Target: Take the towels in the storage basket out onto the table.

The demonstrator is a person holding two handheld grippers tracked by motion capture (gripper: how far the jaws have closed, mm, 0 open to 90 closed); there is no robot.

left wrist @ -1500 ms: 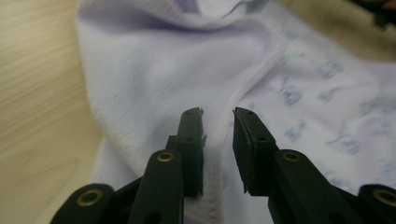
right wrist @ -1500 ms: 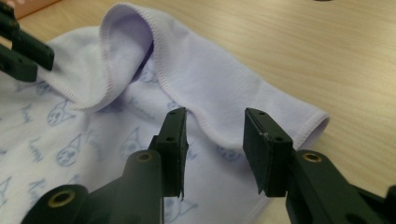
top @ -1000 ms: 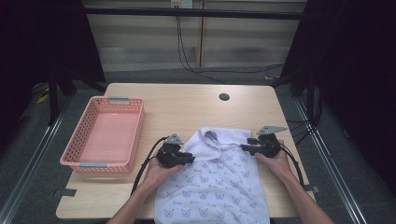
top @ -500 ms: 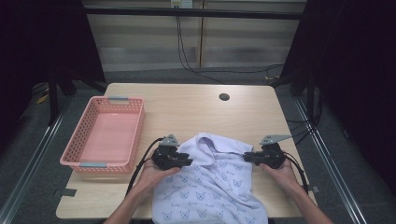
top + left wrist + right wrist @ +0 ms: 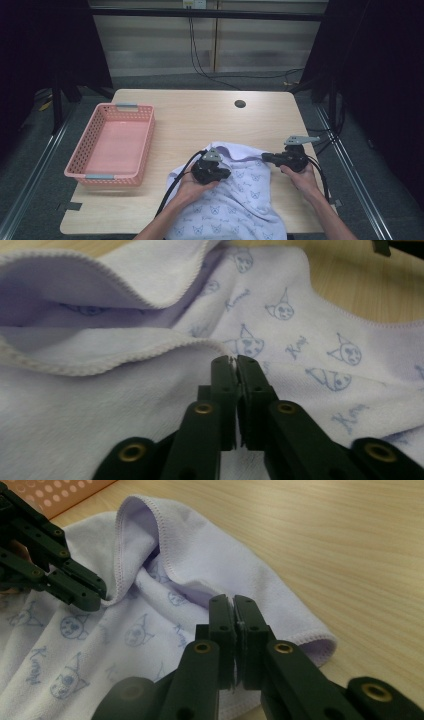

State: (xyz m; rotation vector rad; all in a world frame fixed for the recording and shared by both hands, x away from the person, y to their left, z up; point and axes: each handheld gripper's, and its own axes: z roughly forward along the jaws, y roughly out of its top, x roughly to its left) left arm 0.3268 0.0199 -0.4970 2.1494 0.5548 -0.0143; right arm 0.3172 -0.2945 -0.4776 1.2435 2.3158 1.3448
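**Both grippers pinched on the towel at the desk's near edge**

Nearest you, the lavender towel (image 5: 240,200) w/ blue cat-face print hung over the desk's (image 5: 200,120) near edge, right of centre, its far part bunched up on the desktop. Your L hand (image 5: 192,187) lay on the cloth, holding the left gripper (image 5: 225,174). Its jaws had just been closing and stood together; in the left gripper view the left gripper (image 5: 234,361) had a thin bit of towel (image 5: 310,355) hem nipped at the tips, w/ a raised fold of stitched edge just beyond.

Your R hand (image 5: 300,177) sat near the desk's right edge w/ the right gripper (image 5: 265,157) pointing left, at the towel's far right part. Its jaws had also just been closing and met; in the right gripper view the right gripper (image 5: 233,600) sat over the towel's (image 5: 210,565) rolled edge, tips on the cloth, grip on fabric likely but hard to confirm. The other gripper's black jaws showed farther off at a lifted fold.

Further out, the pink basket (image 5: 92,172) sat along the desk's left edge, well apart from the towel. A round cable hole (image 5: 240,104) lay near the far edge.
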